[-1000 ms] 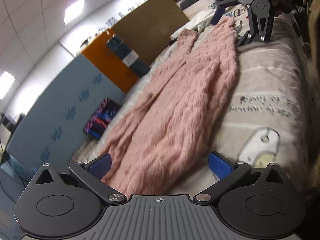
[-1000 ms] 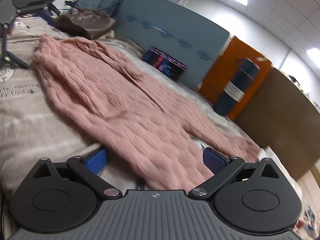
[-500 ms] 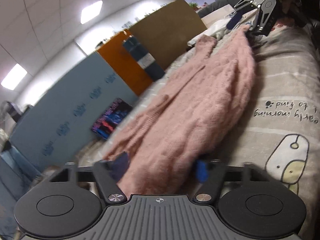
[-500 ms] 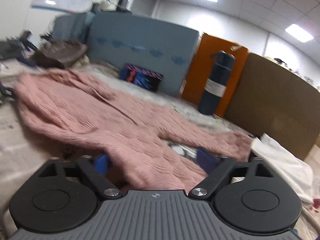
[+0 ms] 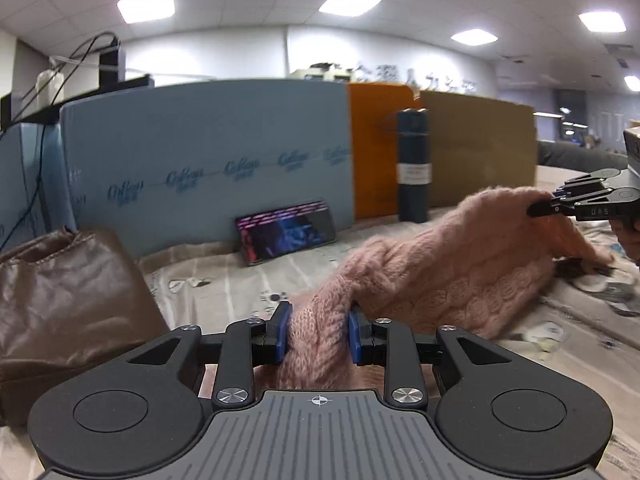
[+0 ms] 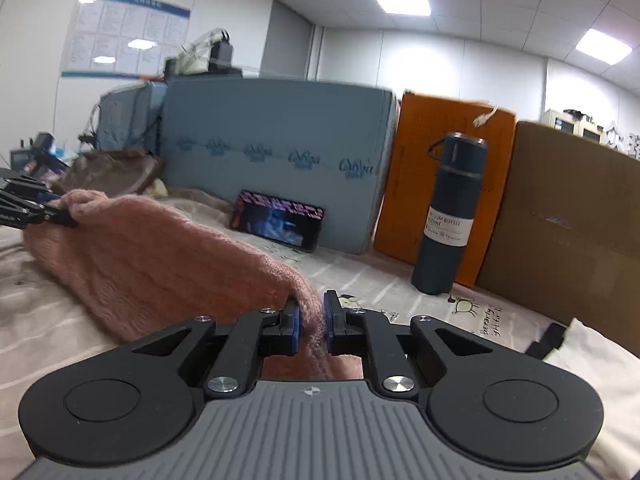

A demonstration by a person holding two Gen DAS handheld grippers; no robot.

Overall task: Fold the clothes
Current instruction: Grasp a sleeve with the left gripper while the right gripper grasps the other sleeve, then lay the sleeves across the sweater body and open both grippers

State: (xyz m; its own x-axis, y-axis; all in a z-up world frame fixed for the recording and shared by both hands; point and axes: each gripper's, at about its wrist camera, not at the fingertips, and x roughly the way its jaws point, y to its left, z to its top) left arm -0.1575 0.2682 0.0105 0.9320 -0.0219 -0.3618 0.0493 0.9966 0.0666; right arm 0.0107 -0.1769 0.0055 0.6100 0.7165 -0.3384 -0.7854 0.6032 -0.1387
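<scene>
Office space, ceiling panel lights, and I'm working over a bed (image 5: 224,288) with a striped, cartoon-printed sheet. Progress-wise I'd call this barely started. Both tongs have just been closing and now each pinches the pink sweater (image 5: 452,280): left gripper (image 5: 318,332) has a thick bunch of knit squeezed between its blue pads, right gripper (image 6: 311,325) is clamped narrow on a thinner edge. The sweater hangs strung between the two, one long side lifted off the sheet and the rest dragging on the bed. No clean fold is visible yet, so my guess is that the first fold-over is what's in hand, with everything after it left to do.

Readable stuff: the blue board (image 6: 280,152) behind the bed has a repeated cursive logo, too blurry for me to spell. The dark flask (image 6: 448,216) has a white label reading "VACUUM BOTTLE". The sheet near it says something like "the early", upside down-ish. The other gripper's side shows "DA5" in the left view. The wall poster (image 6: 120,36) and the phone (image 6: 280,224) screen are unreadable.
</scene>
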